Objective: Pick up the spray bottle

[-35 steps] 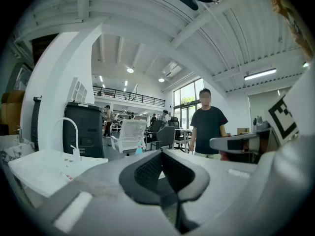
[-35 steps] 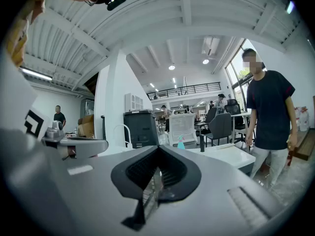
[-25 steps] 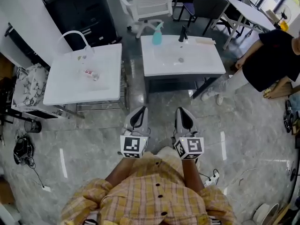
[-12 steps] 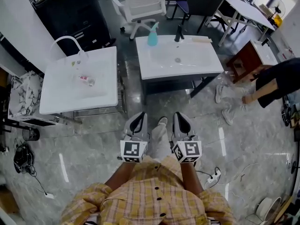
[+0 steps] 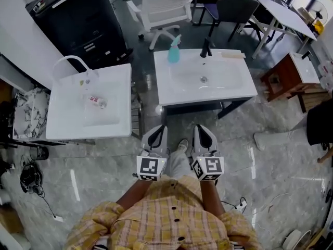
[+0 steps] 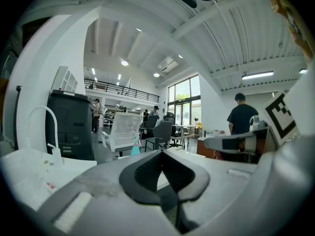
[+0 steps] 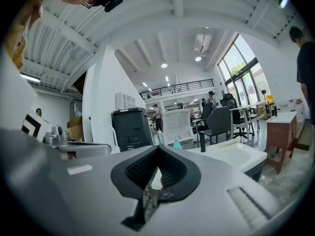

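The teal spray bottle (image 5: 174, 50) stands upright at the far left corner of the white sink unit (image 5: 234, 90), beside a black tap (image 5: 207, 47). It shows small and distant in the left gripper view (image 6: 136, 146) and the right gripper view (image 7: 177, 141). My left gripper (image 5: 158, 133) and right gripper (image 5: 203, 133) are held side by side over the floor, well short of the sink's near edge. Both point toward the sink, and both are shut with nothing between the jaws (image 6: 162, 154) (image 7: 158, 149).
A second white basin table (image 5: 62, 124) with an arched white tap (image 5: 70, 61) and a small bottle (image 5: 97, 102) stands left. Behind are a black cabinet (image 5: 78, 20), a white chair (image 5: 164, 4) and dark chairs. A brown side table (image 5: 289, 74) and a person's leg (image 5: 317, 129) are right.
Both grippers have come closer to the sink unit, still shut and side by side. The person in the dark shirt has moved off toward the right edge of the head view.
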`<move>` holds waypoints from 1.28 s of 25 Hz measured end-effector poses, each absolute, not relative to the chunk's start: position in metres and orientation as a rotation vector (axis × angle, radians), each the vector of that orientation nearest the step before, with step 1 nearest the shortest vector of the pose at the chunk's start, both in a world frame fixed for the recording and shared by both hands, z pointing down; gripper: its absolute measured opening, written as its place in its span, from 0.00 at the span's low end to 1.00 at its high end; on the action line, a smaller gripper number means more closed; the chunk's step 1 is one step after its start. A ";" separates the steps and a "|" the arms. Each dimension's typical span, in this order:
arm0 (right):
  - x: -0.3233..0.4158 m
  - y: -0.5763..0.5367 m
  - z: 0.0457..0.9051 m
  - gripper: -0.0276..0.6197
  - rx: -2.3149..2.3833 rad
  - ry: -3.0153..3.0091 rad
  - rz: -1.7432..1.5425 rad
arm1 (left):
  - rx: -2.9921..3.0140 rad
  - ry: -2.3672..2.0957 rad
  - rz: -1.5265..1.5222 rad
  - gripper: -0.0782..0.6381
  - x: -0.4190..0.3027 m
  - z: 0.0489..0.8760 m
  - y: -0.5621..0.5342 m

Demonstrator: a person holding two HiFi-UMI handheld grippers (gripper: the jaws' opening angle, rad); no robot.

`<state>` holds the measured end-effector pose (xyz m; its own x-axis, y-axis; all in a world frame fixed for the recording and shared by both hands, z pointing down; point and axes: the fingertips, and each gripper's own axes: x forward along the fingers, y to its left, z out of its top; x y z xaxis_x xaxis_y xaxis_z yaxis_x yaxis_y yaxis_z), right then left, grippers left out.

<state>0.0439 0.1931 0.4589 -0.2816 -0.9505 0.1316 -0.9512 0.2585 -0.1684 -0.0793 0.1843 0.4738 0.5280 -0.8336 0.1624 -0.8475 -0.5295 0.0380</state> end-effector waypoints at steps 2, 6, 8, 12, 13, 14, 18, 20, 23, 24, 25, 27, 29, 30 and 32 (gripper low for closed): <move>0.052 0.163 0.455 0.05 1.874 -2.492 0.338 | 2.643 -1.478 0.184 0.11 -0.072 0.468 0.154; 0.071 0.113 0.451 0.05 1.838 -2.510 0.343 | 2.624 -1.514 0.193 0.11 -0.052 0.463 0.101; 0.082 0.089 0.452 0.05 1.815 -2.521 0.358 | 2.603 -1.541 0.212 0.11 -0.042 0.463 0.078; 0.098 0.046 0.455 0.05 1.775 -2.549 0.379 | 2.582 -1.564 0.249 0.11 -0.026 0.464 0.040; 0.101 0.037 0.455 0.05 1.768 -2.559 0.382 | 2.577 -1.566 0.252 0.11 -0.023 0.464 0.031; 0.104 0.028 0.455 0.05 1.760 -2.569 0.386 | 2.570 -1.571 0.254 0.11 -0.019 0.466 0.023; 0.114 0.002 0.457 0.05 1.715 -2.601 0.383 | 2.533 -1.598 0.243 0.11 -0.006 0.467 -0.005; 0.118 -0.009 0.462 0.05 1.705 -2.602 0.388 | 2.524 -1.603 0.242 0.11 0.000 0.469 -0.014; 0.121 -0.020 0.470 0.05 1.697 -2.597 0.404 | 2.508 -1.605 0.249 0.11 0.004 0.477 -0.022; 0.121 -0.022 0.471 0.05 1.693 -2.598 0.409 | 2.502 -1.605 0.249 0.11 0.004 0.480 -0.025; 0.120 -0.025 0.473 0.05 1.688 -2.600 0.415 | 2.497 -1.604 0.250 0.11 0.004 0.483 -0.027; 0.119 -0.029 0.478 0.05 1.680 -2.599 0.432 | 2.485 -1.602 0.253 0.11 0.004 0.488 -0.033; 0.116 -0.036 0.484 0.05 1.670 -2.593 0.447 | 2.476 -1.599 0.257 0.11 0.004 0.492 -0.042; 0.114 -0.040 0.487 0.05 1.663 -2.589 0.452 | 2.474 -1.596 0.261 0.11 0.003 0.493 -0.047; 0.107 -0.049 0.490 0.05 1.653 -2.577 0.460 | 2.475 -1.582 0.272 0.11 -0.001 0.495 -0.058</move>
